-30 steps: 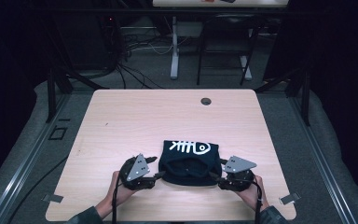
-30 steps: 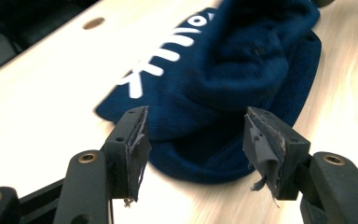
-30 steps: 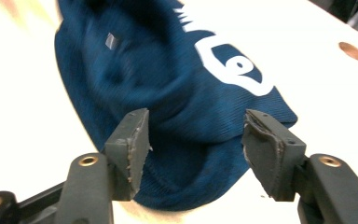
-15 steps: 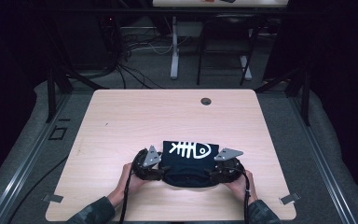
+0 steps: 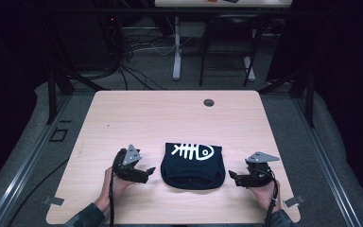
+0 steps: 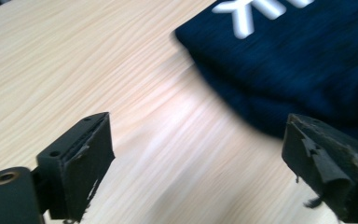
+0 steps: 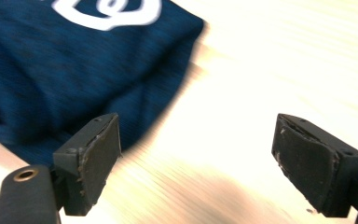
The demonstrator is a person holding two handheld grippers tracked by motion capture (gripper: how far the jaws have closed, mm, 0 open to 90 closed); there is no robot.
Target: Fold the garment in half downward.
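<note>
A folded dark navy shirt (image 5: pixel 193 165) with a white fish-skeleton print lies on the wooden table (image 5: pixel 170 118), near the front edge. My left gripper (image 5: pixel 147 172) rests on the table just left of the shirt (image 6: pixel 298 60), open, jaws wide with bare wood between them. To the right of the shirt (image 7: pixel 74 60), my right gripper (image 5: pixel 231 178) is also open and holds nothing. Both grippers sit a short gap away from the cloth. A hand holds each one from below.
A round cable hole (image 5: pixel 209 102) sits near the table's far edge. Beyond the table stand dark metal frame legs (image 5: pixel 52 90), floor cables (image 5: pixel 137 71) and another desk's white legs (image 5: pixel 177 47). Tape marks (image 5: pixel 53 200) lie by the front corners.
Both grippers have let go of the shirt's sides and drawn outward, left to the left and right to the right. The shirt now lies folded a little farther back, fish print up.
</note>
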